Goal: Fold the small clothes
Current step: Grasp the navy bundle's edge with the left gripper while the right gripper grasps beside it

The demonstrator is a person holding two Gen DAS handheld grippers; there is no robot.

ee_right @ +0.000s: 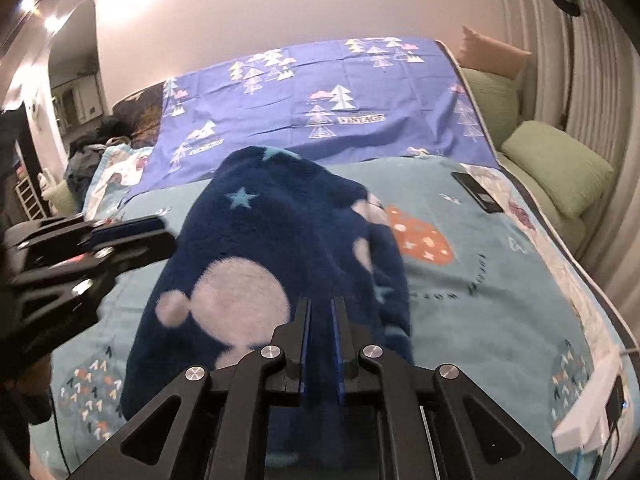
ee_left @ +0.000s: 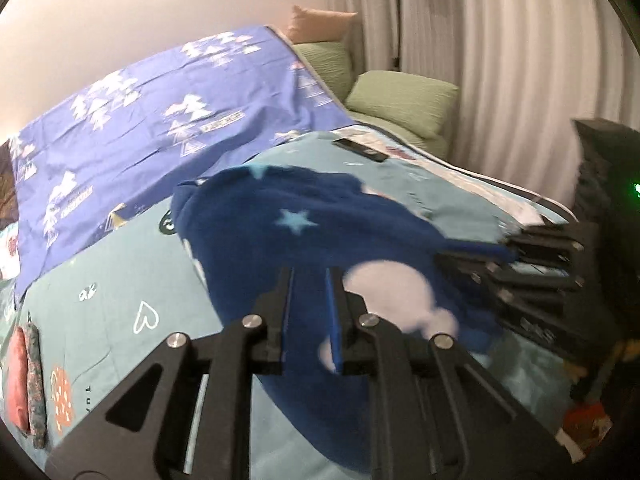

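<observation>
The right gripper [ee_right: 321,308] is narrowly parted, its jaws pinching the near edge of the navy fleece garment [ee_right: 276,248]. The left gripper [ee_left: 310,280], equally narrow, grips its other edge above the bed [ee_right: 500,288].

The near edge of the fleece garment [ee_right: 280,240] is hidden behind the right hand-held gripper [ee_right: 320,308], so pad contact cannot be confirmed. The left hand-held gripper [ee_left: 310,276] covers the garment's near fold. The pile of clothes [ee_right: 100,140] at far left is too blurred to identify.
</observation>
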